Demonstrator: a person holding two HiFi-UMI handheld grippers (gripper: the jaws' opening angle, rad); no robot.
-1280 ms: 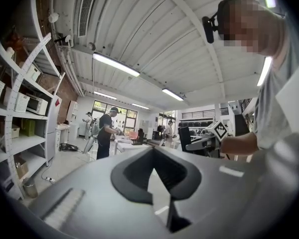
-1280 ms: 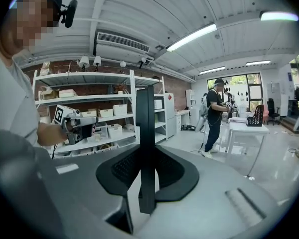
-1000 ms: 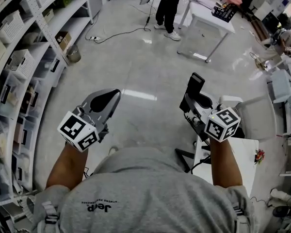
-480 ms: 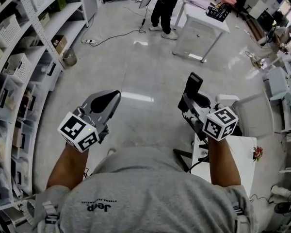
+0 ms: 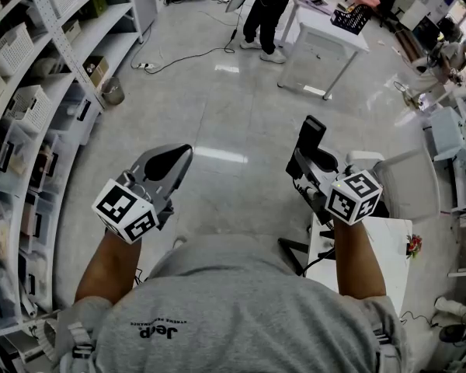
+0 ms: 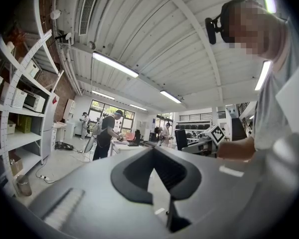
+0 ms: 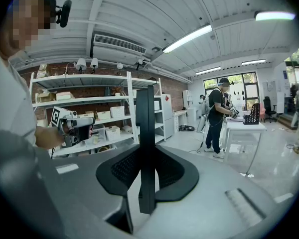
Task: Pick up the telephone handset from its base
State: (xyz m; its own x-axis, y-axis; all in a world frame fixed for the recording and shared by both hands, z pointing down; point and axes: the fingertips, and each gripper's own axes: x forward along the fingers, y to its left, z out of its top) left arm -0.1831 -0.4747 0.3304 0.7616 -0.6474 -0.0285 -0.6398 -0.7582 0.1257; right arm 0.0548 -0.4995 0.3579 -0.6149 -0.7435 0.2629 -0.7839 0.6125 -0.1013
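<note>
My right gripper (image 5: pixel 309 160) is shut on the black telephone handset (image 5: pixel 313 135), which sticks up past the jaws above the floor. In the right gripper view the handset (image 7: pixel 146 143) shows edge-on as a tall thin black bar clamped between the dark pads of the right gripper (image 7: pixel 147 176). At the left of the head view, my left gripper (image 5: pixel 173 160) is held level, its jaws together with nothing between them. The left gripper (image 6: pixel 160 176) shows its pads meeting along a thin seam. I do not see the telephone's base in any view.
Shelving racks (image 5: pixel 31 92) with boxes and baskets line the left side. A white table (image 5: pixel 371 243) lies under my right arm. Farther off, a person (image 5: pixel 266 10) stands at another white table (image 5: pixel 330 33) that carries a black basket (image 5: pixel 349 19). A cable (image 5: pixel 190 55) crosses the floor.
</note>
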